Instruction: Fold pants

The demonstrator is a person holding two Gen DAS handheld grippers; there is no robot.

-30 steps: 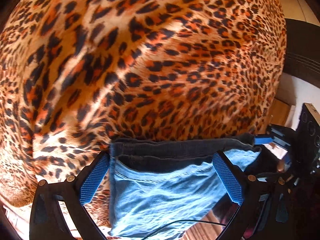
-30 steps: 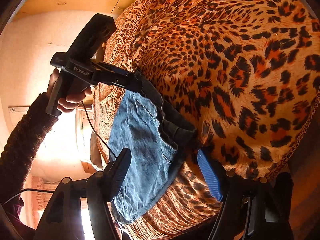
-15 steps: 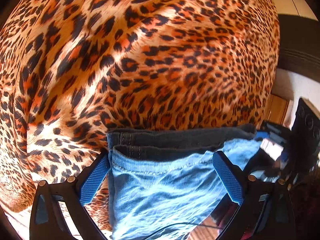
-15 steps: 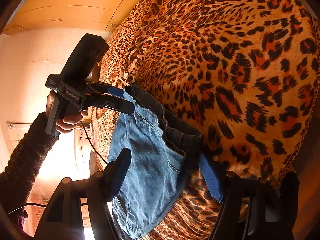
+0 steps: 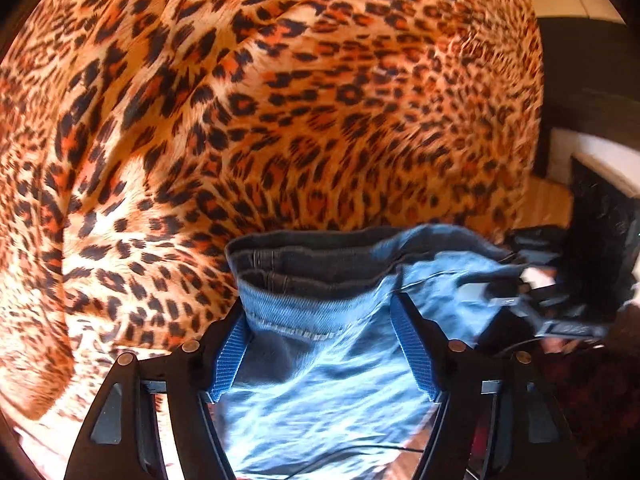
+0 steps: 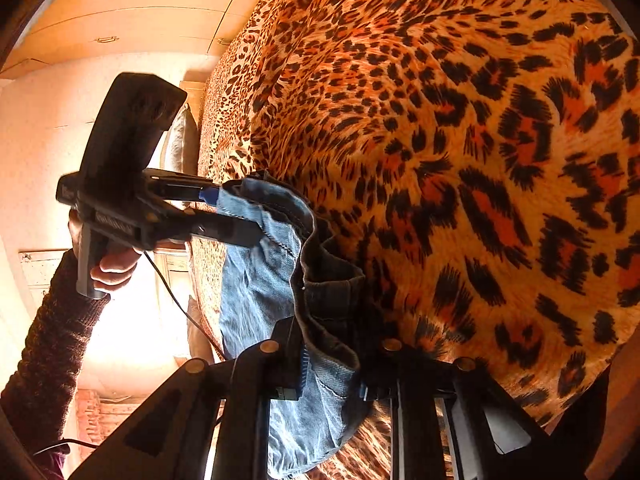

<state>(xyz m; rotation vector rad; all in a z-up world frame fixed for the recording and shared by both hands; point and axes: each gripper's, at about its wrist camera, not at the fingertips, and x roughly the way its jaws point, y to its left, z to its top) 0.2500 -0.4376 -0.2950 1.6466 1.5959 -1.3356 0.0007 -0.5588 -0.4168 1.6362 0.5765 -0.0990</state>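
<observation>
Blue denim pants (image 5: 320,368), folded with the dark waistband (image 5: 304,264) on top, lie on a leopard-print bed cover (image 5: 280,120). My left gripper (image 5: 318,308) points down at them. Its jaws are closing with denim spanning the gap between the blue pads (image 5: 230,356); no firm pinch shows. In the right wrist view my right gripper (image 6: 332,360) is closing, and its pads pinch the waistband end of the pants (image 6: 256,288). There the left gripper (image 6: 236,216) straddles the crumpled far edge. The right gripper (image 5: 516,280) is a blur at the cloth's raised right corner.
The bed cover (image 6: 460,140) fills most of both views. A hand (image 6: 112,264) in a dark knitted sleeve (image 6: 52,340) holds the left gripper, with a thin cable (image 6: 176,300) hanging from it. Wooden cupboards (image 6: 140,12) stand beyond the bed. Dark furniture (image 5: 580,80) borders the bed's far side.
Both pairs of jaws have narrowed. The right one has come together on the waistband end. The denim's edges have lifted and crumpled at both grippers. The left gripper has shifted across the bed.
</observation>
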